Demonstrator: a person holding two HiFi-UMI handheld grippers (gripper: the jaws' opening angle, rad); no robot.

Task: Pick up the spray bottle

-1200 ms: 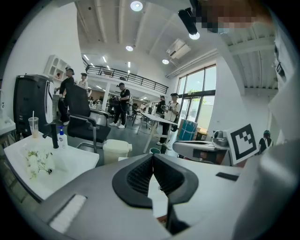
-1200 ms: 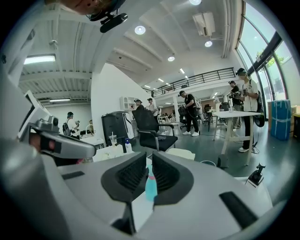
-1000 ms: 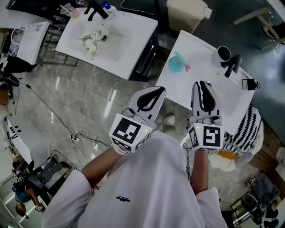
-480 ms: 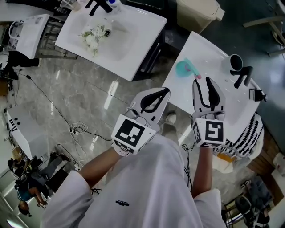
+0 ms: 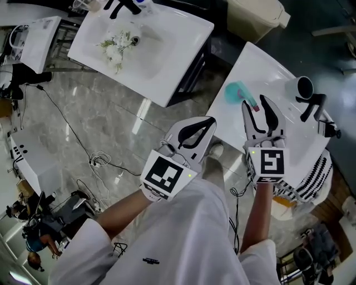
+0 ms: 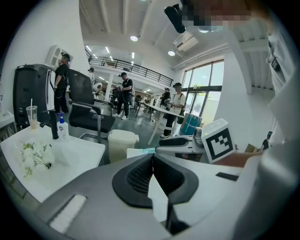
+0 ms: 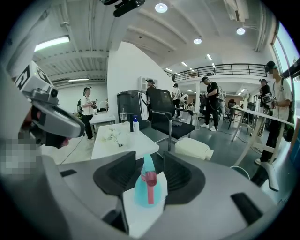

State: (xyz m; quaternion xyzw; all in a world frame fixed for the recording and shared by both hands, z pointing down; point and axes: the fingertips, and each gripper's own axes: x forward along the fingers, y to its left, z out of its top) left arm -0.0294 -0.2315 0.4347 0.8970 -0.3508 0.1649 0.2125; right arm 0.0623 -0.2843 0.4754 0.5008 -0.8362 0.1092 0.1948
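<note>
Most of what lies below me is polished grey marble floor point(image 5: 100, 111), with a thin black cable point(image 5: 61, 133) trailing across it. Two white rectangular tables stand on it, well apart: the far white table point(image 5: 167, 50) at the upper left and the near white table point(image 5: 261, 69) at the right, straight ahead of my right hand. A beige plastic bin point(image 5: 256, 16) sits between them at the top edge. My left gripper point(image 5: 211, 121), white with black pads, hangs over the floor just beside the near table's corner, its jaws pressed together with nothing between them. My right gripper point(image 5: 256, 102) reaches over the near table's edge; its jaws have just been opening and now stand wide apart. The teal plastic spray bottle point(image 5: 238, 92) with the pink trigger stands on that table just ahead of the right gripper's tips. In the right gripper view the bottle point(image 7: 147, 187) is framed in the gap between the pads, wide base low and narrow head up, trigger turned toward me, and neither pad touches it. A white cup with a dark inside point(image 5: 303, 86) stands further along the same table. A small bunch of white flowers point(image 5: 117, 44) lies on the far table.
</note>
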